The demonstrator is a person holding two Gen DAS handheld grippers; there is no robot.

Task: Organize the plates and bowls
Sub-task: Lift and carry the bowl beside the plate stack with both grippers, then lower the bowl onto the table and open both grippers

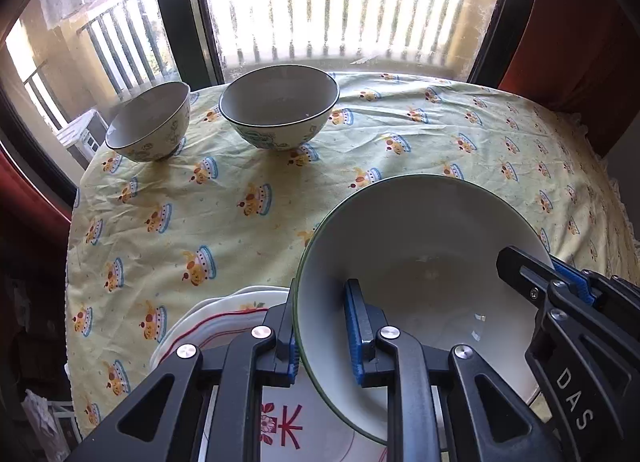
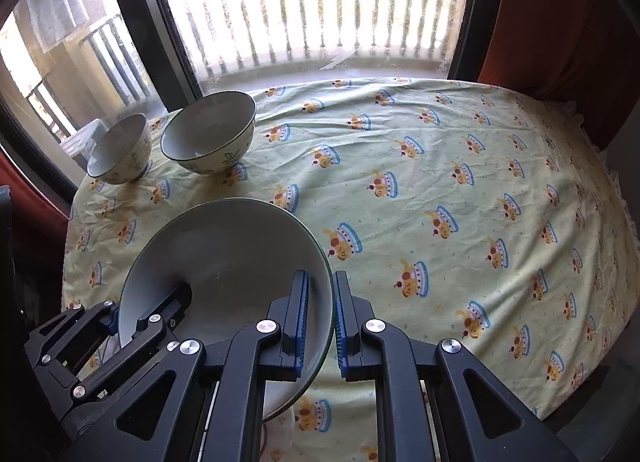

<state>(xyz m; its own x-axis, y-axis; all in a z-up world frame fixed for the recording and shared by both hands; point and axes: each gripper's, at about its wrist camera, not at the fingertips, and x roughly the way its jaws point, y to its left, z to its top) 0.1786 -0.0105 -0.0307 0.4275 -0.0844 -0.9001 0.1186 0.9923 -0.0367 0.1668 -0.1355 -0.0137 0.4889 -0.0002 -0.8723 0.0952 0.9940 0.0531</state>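
A large white bowl [image 1: 420,262] with a thin green rim is held between both grippers above the table. My left gripper [image 1: 324,338] is shut on the bowl's left rim, one pad inside and one outside. My right gripper [image 2: 320,318] is shut on the right rim of the same bowl [image 2: 224,254]. Each gripper shows at the edge of the other's view. Below the bowl lies a stack of white plates [image 1: 224,314] with red line patterns. Two smaller patterned bowls [image 1: 148,126] [image 1: 280,106] stand at the table's far left by the window.
A yellow tablecloth [image 2: 440,190] with a printed cartoon pattern covers the round table. A window with a balcony railing [image 1: 340,14] is behind it, and red curtains [image 2: 560,22] hang at the right. The cloth's right half bears nothing.
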